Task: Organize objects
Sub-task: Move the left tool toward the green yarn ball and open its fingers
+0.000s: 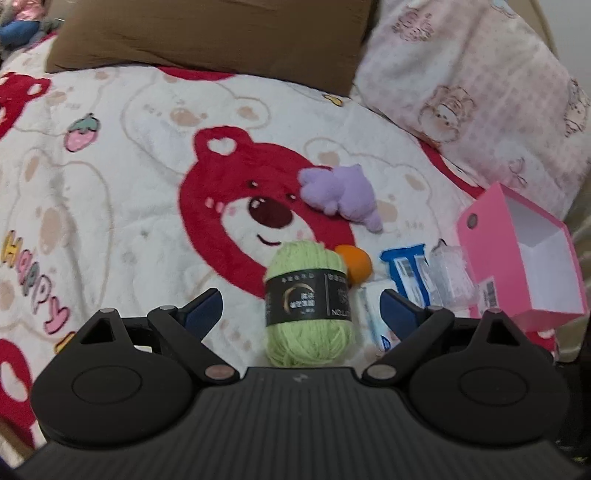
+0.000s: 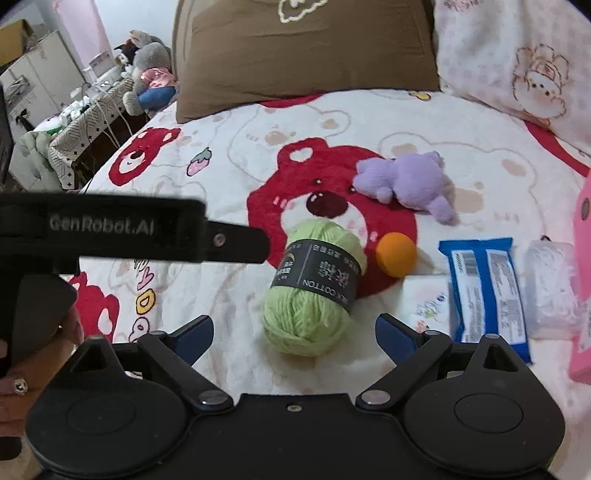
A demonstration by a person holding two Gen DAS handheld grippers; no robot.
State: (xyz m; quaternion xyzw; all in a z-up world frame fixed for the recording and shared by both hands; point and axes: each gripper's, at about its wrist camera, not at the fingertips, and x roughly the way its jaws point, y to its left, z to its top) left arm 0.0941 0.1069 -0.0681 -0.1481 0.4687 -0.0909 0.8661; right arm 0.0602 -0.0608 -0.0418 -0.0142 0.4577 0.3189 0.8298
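Note:
A light green yarn skein (image 1: pixel 309 317) (image 2: pixel 314 288) with a black label lies on the bear-print blanket. My left gripper (image 1: pixel 301 301) is open, its blue pads on either side of the skein and clear of it. My right gripper (image 2: pixel 294 326) is open too, with the skein's near end between its fingers, untouched. Right of the skein lie an orange ball (image 1: pixel 356 264) (image 2: pixel 396 254), a white tissue pack (image 2: pixel 424 302), a blue packet (image 2: pixel 484 291) and a clear plastic packet (image 2: pixel 550 288). A purple plush toy (image 1: pixel 340 195) (image 2: pixel 406 181) lies further back. An open pink box (image 1: pixel 480 240) stands at the far right.
A brown pillow (image 1: pixel 210 33) and a pink patterned pillow (image 1: pixel 472 74) lean at the head of the bed. In the right wrist view a hand (image 2: pixel 22 373) holds the other device's black casing (image 2: pixel 110 229) at the left. A cluttered side table (image 2: pixel 74 110) stands beyond the bed's left edge.

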